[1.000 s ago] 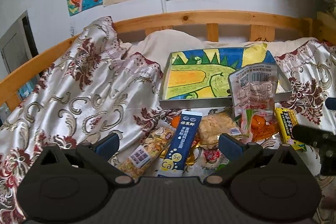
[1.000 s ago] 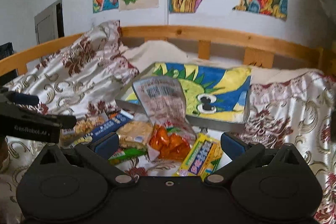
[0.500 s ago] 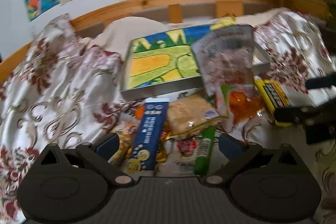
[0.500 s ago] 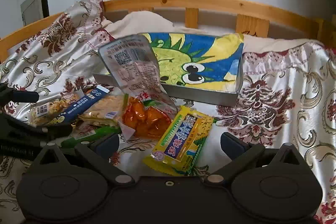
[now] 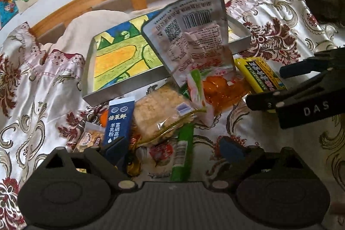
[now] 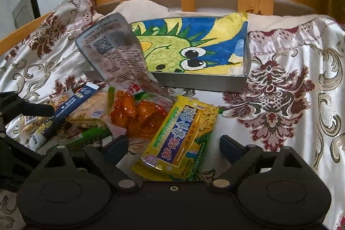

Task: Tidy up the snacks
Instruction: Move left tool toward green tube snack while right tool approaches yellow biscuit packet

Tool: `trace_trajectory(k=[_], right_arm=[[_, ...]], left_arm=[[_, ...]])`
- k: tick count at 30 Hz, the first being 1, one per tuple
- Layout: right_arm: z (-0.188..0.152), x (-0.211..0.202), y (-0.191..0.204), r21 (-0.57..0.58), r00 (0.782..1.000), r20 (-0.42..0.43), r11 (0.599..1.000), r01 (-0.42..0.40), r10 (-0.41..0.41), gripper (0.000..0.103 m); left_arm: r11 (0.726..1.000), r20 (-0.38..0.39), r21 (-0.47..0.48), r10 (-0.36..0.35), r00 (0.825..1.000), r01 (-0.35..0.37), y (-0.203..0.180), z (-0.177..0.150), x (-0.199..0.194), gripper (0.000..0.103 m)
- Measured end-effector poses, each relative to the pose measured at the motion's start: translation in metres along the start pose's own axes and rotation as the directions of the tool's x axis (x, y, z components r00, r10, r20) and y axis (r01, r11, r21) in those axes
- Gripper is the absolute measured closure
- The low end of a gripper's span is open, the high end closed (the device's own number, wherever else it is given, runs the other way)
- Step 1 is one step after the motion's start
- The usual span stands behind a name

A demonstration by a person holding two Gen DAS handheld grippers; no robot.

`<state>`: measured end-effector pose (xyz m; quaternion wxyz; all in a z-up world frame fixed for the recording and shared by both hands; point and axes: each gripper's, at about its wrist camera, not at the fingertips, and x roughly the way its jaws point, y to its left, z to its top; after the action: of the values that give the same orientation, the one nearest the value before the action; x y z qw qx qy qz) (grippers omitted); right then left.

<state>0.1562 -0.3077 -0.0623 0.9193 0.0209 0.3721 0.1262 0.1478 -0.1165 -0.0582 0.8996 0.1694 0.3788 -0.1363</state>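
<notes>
The flat yellow plastic biscuit packet (image 6: 179, 139) lies on the patterned bedspread (image 6: 291, 83), directly ahead of the right gripper (image 6: 173, 144), between its fingers. Its long axis runs away from the gripper and leans a little right, toward the shallow grey metal tray (image 6: 200, 81). The jaws are closing but not yet pressing the packet. The left gripper (image 5: 174, 149), also closing on nothing, points at the thin green stick pack (image 5: 183, 152).

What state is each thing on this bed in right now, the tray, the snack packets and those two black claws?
Grey metal tray with a dinosaur drawing: holds no snacks.
Silver-backed pouch of orange snacks: propped against the tray.
Yellow biscuit packet: flat, sealed, between the right gripper's closing fingers, untouched.
Green stick packet: flat, between the left gripper's closing fingers, ungripped.
Dark blue sachet: lying on the pile.
</notes>
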Motion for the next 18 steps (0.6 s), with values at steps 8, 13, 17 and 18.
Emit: trace_trajectory(k=[8, 13, 17, 18], right_arm=[[0.000, 0.003, -0.001, 0.007, 1.000, -0.018, 1.000, 0.023, -0.023, 0.021], [0.003, 0.003, -0.001, 0.045, 1.000, -0.006, 0.999, 0.012, -0.011, 0.026], [0.005, 0.008, 0.001, 0.057, 1.000, -0.001, 0.998, 0.010, -0.010, 0.028], [0.004, 0.009, 0.002, 0.054, 1.000, -0.002, 0.998, 0.015, -0.015, 0.029]], left_arm=[[1.000, -0.043, -0.009, -0.024, 0.999, 0.024, 0.001, 0.001, 0.006, 0.026], [1.000, -0.064, -0.022, -0.022, 0.998, 0.021, -0.002, 0.008, 0.011, 0.036], [0.997, -0.106, -0.067, -0.051, 0.993, 0.044, -0.002, 0.014, 0.020, 0.051], [0.996, -0.114, -0.079, -0.057, 0.992, 0.048, -0.002, 0.014, 0.021, 0.053]])
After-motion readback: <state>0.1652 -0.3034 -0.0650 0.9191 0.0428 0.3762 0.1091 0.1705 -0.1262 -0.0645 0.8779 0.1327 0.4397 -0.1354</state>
